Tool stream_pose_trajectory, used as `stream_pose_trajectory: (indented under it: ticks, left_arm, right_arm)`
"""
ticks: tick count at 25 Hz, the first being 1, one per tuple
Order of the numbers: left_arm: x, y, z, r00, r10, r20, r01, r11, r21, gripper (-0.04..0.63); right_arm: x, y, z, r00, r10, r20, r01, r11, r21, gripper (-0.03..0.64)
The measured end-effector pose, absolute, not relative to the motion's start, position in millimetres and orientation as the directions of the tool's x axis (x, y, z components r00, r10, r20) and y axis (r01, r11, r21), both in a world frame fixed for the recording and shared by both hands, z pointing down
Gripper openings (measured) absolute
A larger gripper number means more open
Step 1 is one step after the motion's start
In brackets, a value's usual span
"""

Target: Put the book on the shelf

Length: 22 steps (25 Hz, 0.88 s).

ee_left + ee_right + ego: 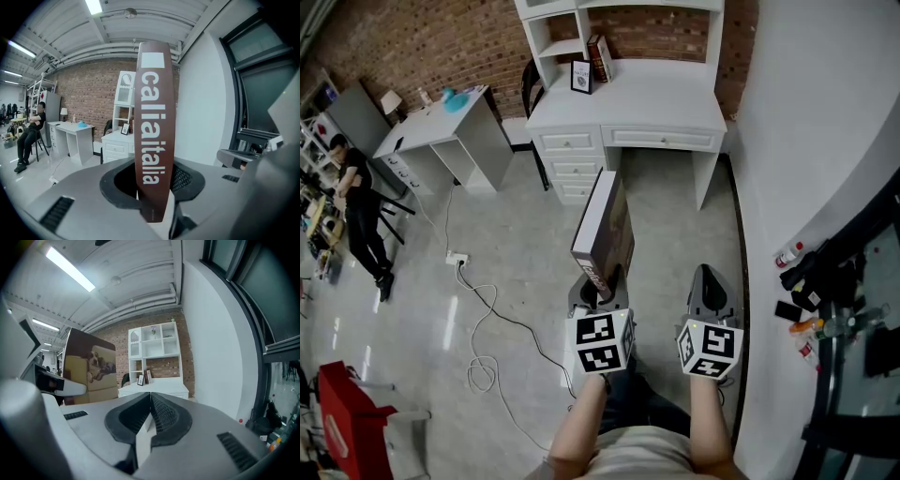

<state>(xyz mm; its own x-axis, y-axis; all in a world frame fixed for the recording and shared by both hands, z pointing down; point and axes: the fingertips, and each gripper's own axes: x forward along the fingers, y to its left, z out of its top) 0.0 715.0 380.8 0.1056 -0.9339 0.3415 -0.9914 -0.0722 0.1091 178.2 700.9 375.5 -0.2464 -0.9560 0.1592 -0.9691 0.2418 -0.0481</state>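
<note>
Head view shows the left gripper (600,289) with jaws clamped on the bottom of the book (605,225), upright, likely for slotting in, well short of the shelf (562,49); right gripper (710,286) jaws together, empty.

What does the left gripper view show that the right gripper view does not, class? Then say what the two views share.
Only the left gripper view: the brown spine of the book with white lettering, clamped upright between the jaws of the left gripper, and a seated person by a white side table.
Only the right gripper view: the book's cover picture of a dog on a sofa, and the right gripper with its jaws shut together on nothing.
Both: the white shelf on its desk against the brick wall.
</note>
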Motion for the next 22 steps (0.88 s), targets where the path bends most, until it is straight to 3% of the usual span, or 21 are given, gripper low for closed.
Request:
stream_pose_trajectory:
  ticks: [22]
  left_arm:
    - [-33.3, 566.3, 384.2, 0.138, -0.929, 0.343, -0.986, -0.097, 0.133, 0.149]
  right_arm:
    - [147.5, 560.7, 369.4, -0.208, -0.966, 0.154, -0.978, 0.206, -0.025, 0.017]
